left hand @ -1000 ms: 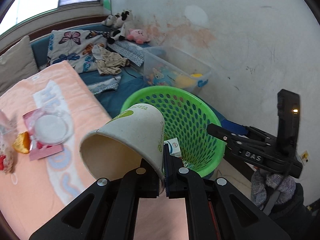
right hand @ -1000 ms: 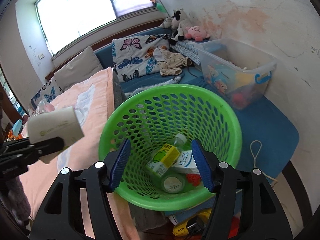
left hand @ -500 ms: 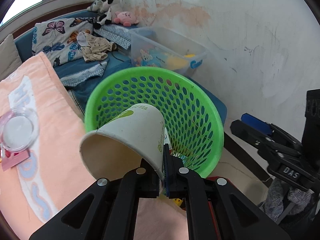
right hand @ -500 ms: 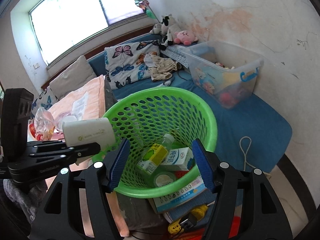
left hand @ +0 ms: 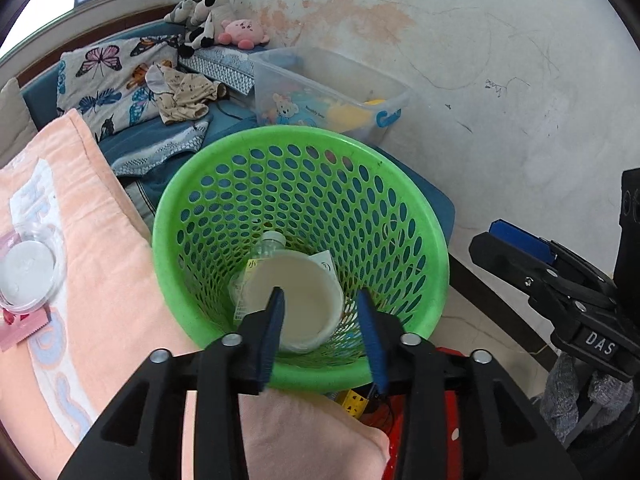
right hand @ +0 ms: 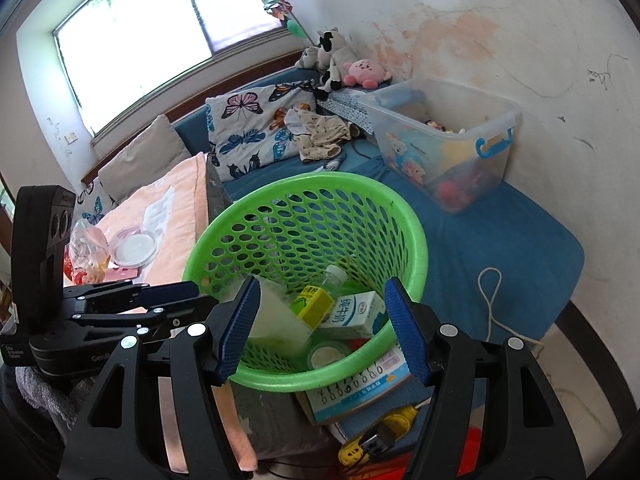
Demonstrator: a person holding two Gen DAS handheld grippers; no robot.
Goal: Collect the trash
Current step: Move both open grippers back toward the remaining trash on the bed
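A green perforated basket [left hand: 400, 208] stands beside the bed; it also shows in the right wrist view [right hand: 404, 216]. A white paper cup [left hand: 304, 300] lies inside it, mouth up, also in the right wrist view [right hand: 276, 316], on a bottle [right hand: 334, 276] and milk cartons [right hand: 352, 312]. My left gripper [left hand: 320, 320] is open and empty just above the basket's near rim. My right gripper [right hand: 324, 328] is open and empty over the basket's front edge. It shows at the right of the left wrist view [left hand: 552, 276].
The peach bed cover [left hand: 92, 280] holds a clear plastic lid [left hand: 26, 268] and a snack bag [right hand: 86, 256]. A clear toy bin [right hand: 448, 148] sits on the blue mat [right hand: 520, 240] by the wall. A booklet [right hand: 360, 392] and yellow plug [right hand: 376, 436] lie under the basket.
My left gripper moved over the basket, opened and let go of the paper cup, which now lies inside the basket. My right gripper stayed open near the basket.
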